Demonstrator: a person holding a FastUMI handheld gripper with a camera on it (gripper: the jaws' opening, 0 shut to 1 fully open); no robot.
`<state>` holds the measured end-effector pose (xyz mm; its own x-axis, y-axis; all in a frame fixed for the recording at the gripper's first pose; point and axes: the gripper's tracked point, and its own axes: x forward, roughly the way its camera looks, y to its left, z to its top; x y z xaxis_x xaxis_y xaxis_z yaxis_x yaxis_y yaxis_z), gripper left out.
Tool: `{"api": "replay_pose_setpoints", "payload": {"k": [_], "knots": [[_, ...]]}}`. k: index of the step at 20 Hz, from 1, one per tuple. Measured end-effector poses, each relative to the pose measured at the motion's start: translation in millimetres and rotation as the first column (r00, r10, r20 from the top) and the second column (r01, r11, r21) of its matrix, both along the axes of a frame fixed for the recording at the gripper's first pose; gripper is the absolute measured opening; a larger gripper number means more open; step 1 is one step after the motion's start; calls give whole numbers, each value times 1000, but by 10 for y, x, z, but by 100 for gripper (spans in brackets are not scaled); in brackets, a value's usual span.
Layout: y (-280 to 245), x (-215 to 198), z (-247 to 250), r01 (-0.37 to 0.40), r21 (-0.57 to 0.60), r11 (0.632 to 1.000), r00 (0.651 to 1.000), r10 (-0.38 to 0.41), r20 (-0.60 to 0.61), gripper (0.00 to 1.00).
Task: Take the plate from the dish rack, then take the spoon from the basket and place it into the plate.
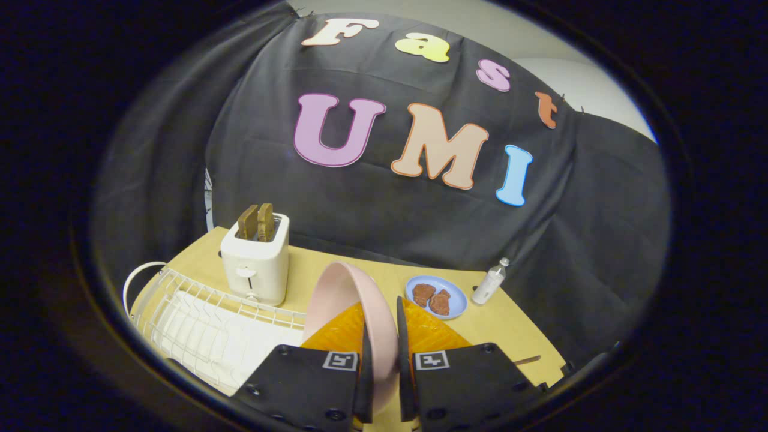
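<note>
**A:** Gripper view: why's the pink plate standing on edge?

**B:** The fingers are pinching its rim from both sides, so it hangs upright between them, clear of the dish rack beside them — ready to be set on the worktop, I'd guess.

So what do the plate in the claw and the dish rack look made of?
Pink plate, gripped on edge by the claw: probably matte plastic or melamine, since it shows an even colour without glare. Dish rack: thin white-coated wire, likely metal, over a white tray.
</note>
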<state>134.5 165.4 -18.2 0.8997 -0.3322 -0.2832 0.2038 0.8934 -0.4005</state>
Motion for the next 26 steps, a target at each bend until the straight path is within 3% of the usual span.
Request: {"api": "replay_pose_setpoints", "payload": {"k": [7,12,17,21,26], "knots": [[-368,-499,459,-4,102,995,998,-2,66,20],[-804,-1014,399,19,195,981,997,-34,72,20],[-1217,-1530,85,42,298,954,997,-58,45,20],[-1495,-1780,-438,77,371,926,997,-73,-23,20],[-1545,-1871,-1150,86,537,839,993,-26,-119,20]]}}
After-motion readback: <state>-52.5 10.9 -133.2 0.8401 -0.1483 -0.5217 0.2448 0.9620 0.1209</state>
